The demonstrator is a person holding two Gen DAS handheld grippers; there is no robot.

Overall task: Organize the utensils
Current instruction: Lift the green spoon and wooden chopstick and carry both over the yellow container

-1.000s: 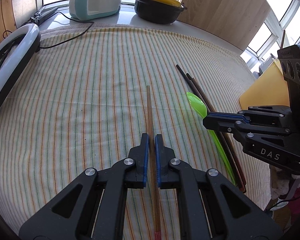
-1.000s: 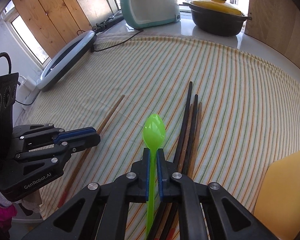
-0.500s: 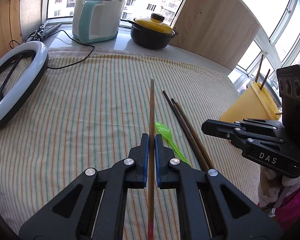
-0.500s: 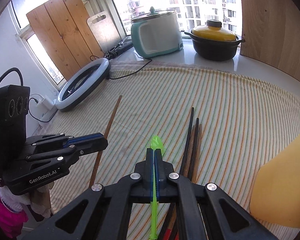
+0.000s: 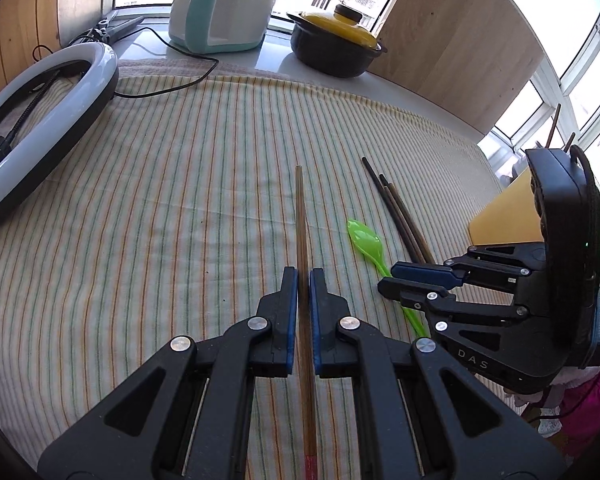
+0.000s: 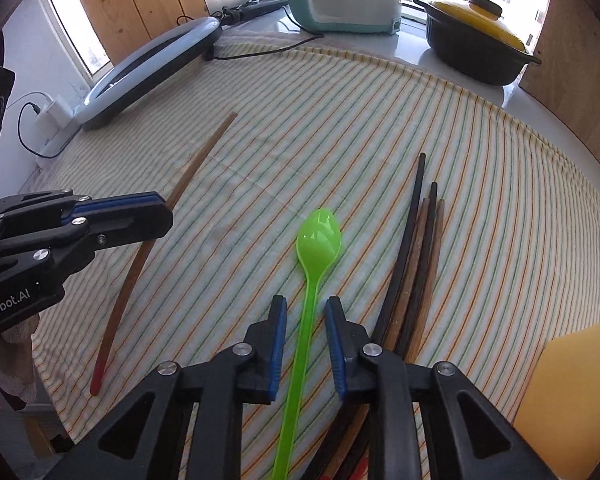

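Left gripper (image 5: pixel 303 276) closed on a brown wooden chopstick (image 5: pixel 300 216), pads pressing both sides of the shaft; long part of the stick reaching forward over the striped cloth (image 5: pixel 160 200), red end (image 5: pixel 310 468) at the bottom edge of the left wrist view. Whether the chopstick touches the cloth or is a little above it, cannot tell.

Right gripper (image 6: pixel 306 312) with jaws just opening, now clearly apart. Green plastic spoon (image 6: pixel 318 240) between them, handle passing through the gap, blue pads (image 6: pixel 278 344) not pressing it. Spoon lying on the cloth, bowl turned away from the camera.

Just beside the spoon, on its right in the right wrist view, a bundle of dark chopsticks (image 6: pixel 416 248), black and brown ones together, lying nearly parallel on the cloth. Yellow holder (image 6: pixel 576 396) at the lower right corner, near the ends of that bundle.

At the far side: ring light (image 5: pixel 40 120) lying flat on the left, teal and white cooker (image 5: pixel 224 4) and black pot with yellow lid (image 5: pixel 336 48) on the white sill.
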